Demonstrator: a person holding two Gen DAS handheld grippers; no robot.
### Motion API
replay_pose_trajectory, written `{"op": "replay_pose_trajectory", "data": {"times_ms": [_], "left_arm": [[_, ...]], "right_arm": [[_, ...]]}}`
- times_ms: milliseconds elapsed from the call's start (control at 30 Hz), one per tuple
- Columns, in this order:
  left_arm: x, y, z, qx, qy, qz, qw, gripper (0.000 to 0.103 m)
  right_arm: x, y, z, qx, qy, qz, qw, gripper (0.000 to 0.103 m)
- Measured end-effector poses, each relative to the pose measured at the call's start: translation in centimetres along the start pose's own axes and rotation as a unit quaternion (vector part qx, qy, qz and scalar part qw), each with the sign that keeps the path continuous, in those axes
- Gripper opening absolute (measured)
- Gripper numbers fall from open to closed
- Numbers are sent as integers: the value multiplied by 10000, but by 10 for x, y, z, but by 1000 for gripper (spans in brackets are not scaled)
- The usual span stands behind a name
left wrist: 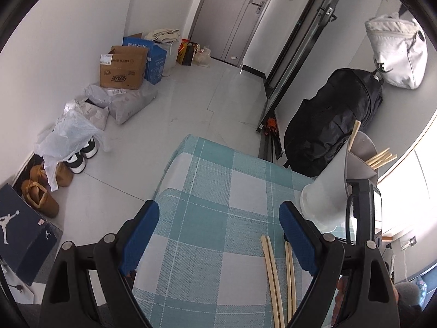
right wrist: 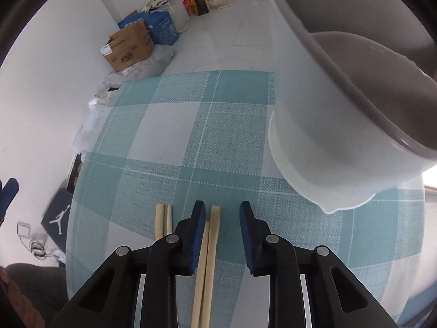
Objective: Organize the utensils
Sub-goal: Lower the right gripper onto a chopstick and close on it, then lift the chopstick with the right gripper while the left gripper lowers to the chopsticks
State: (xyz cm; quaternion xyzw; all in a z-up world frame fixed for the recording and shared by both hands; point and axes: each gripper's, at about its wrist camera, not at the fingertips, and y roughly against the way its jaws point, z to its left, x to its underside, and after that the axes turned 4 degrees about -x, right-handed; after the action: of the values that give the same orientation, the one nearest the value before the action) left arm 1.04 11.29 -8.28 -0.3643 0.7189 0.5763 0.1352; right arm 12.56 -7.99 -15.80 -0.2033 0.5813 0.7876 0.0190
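Two pairs of wooden chopsticks lie on the checked teal tablecloth [right wrist: 153, 142]. In the right wrist view one pair [right wrist: 209, 246] lies between the fingers of my right gripper [right wrist: 222, 213], which is open just above it; the other pair [right wrist: 163, 221] lies to its left. A white utensil holder [right wrist: 308, 125] with a grey rim stands right of the gripper. In the left wrist view my left gripper [left wrist: 218, 216] is open and empty over the cloth, the chopstick pairs [left wrist: 273, 278] lie by its right finger, and the holder [left wrist: 327, 191] has several chopsticks [left wrist: 381, 158] in it.
The table's far edge [left wrist: 218, 143] drops to a white floor. Cardboard boxes [left wrist: 124, 67], plastic bags and shoes [left wrist: 41, 188] line the left wall. A black bag [left wrist: 333, 120] and a white bag [left wrist: 396, 52] stand beyond the holder.
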Motion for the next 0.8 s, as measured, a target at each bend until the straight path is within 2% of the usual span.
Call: {"op": "replay_pose_trajectory", "data": {"times_ms": [133, 300, 500, 800], "left_arm": [[-2, -2, 5, -7, 141, 72, 9999, 86], [-3, -3, 9, 45, 279, 164, 9995, 86], [-2, 0, 12, 68, 340, 174, 9992, 86], [1, -6, 6, -17, 190, 341, 9992, 86]], "right_arm": [[1, -1, 10, 320, 112, 134, 9993, 20], [1, -2, 12, 678, 199, 201, 9973, 6], [5, 8, -3, 508, -136, 164, 9985, 6], [20, 66, -16, -146, -241, -717, 9970, 6]]}}
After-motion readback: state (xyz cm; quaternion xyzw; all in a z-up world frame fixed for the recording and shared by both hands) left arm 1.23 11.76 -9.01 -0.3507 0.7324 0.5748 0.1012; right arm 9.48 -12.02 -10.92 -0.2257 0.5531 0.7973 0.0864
